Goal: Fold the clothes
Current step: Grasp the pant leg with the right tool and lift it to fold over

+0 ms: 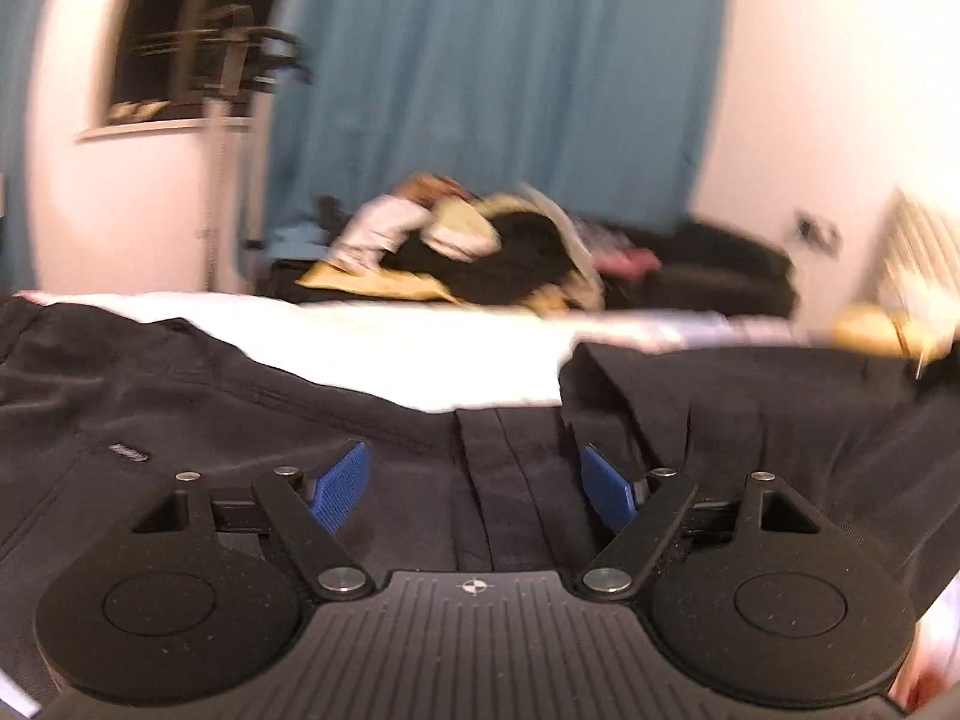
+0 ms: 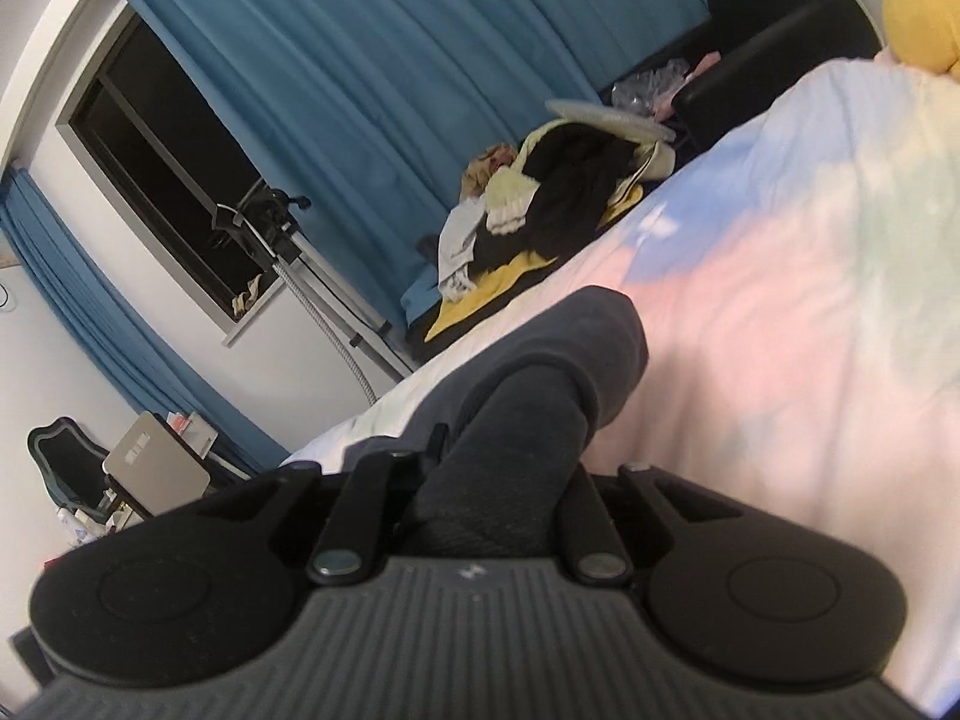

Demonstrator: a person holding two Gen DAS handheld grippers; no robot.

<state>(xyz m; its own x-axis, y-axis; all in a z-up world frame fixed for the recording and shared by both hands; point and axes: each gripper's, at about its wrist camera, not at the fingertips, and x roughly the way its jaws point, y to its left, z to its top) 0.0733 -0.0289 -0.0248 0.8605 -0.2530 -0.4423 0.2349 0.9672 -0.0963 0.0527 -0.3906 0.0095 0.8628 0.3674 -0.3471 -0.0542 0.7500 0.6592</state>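
Observation:
A dark garment (image 1: 252, 420) lies spread on the pale bed sheet (image 1: 372, 348), its button placket (image 1: 504, 468) running between my left fingers. My left gripper (image 1: 477, 474) hovers just over it, open, with its blue pads (image 1: 342, 483) wide apart and no cloth pinched. In the right wrist view a thick fold of the dark garment (image 2: 540, 396) bulges up from between the fingers. My right gripper (image 2: 492, 498) is shut on that fold, lifted above the pastel bed cover (image 2: 780, 312); the cloth hides its fingertips.
Beyond the bed's far edge a pile of black, yellow and white clothes (image 2: 558, 192) sits on a dark sofa (image 2: 774, 18) before a blue curtain (image 2: 372, 60). A yellow plush (image 2: 924, 6) lies at the bed's corner. A stand (image 2: 288, 252), desk and chair (image 2: 66, 462) are left.

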